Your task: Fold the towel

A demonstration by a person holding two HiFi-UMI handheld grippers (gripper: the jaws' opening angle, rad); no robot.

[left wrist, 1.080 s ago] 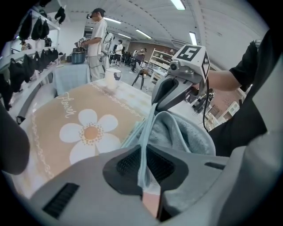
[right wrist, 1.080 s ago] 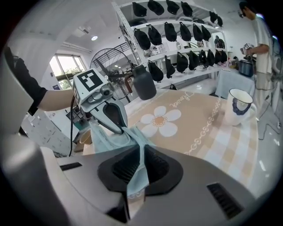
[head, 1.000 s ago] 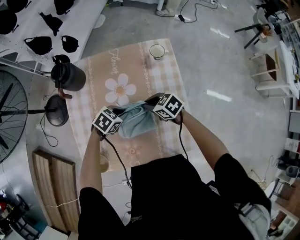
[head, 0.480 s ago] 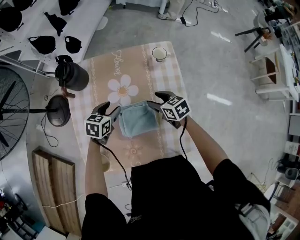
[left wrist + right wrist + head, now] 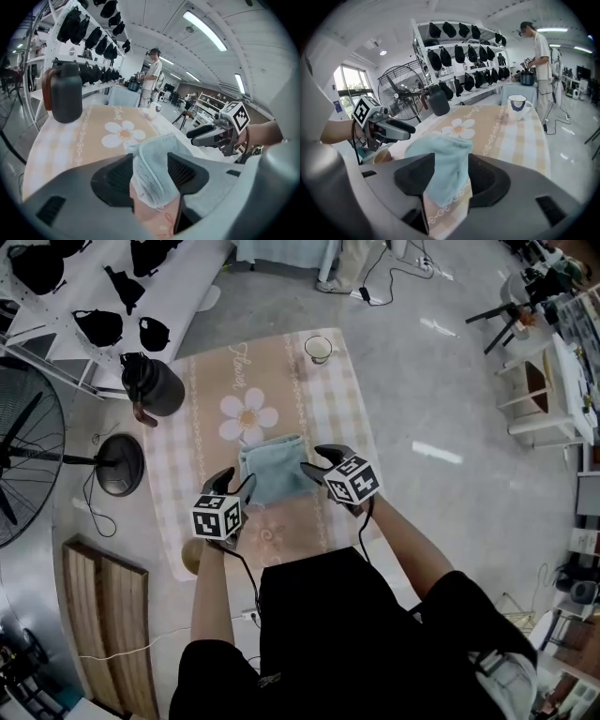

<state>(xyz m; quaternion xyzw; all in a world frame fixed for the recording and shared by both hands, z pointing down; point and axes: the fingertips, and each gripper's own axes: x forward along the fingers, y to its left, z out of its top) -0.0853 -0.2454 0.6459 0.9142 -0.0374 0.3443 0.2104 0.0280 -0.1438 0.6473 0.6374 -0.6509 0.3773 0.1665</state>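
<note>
head view: dark jug (image 5: pixel 157 390) and mug (image 5: pixel 319 349) beyond folded towel (image 5: pixel 272 470)

One towel (image 5: pixel 272 468), one mug (image 5: pixel 318 348), one dark jug (image 5: pixel 155 388), one fan (image 5: pixel 400 89), two grippers (left gripper (image 5: pixel 236 480), right gripper (image 5: pixel 315 459)).

The left gripper (image 5: pixel 234 482) and right gripper (image 5: pixel 319 461) have just been opening, the towel (image 5: pixel 274 468) edge loose between their fingers. The towel now lies flat.

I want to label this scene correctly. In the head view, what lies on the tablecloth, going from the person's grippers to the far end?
Nearest first: folded light-blue terry towel → white daisy print with an orange centre → white ceramic mug.
</note>
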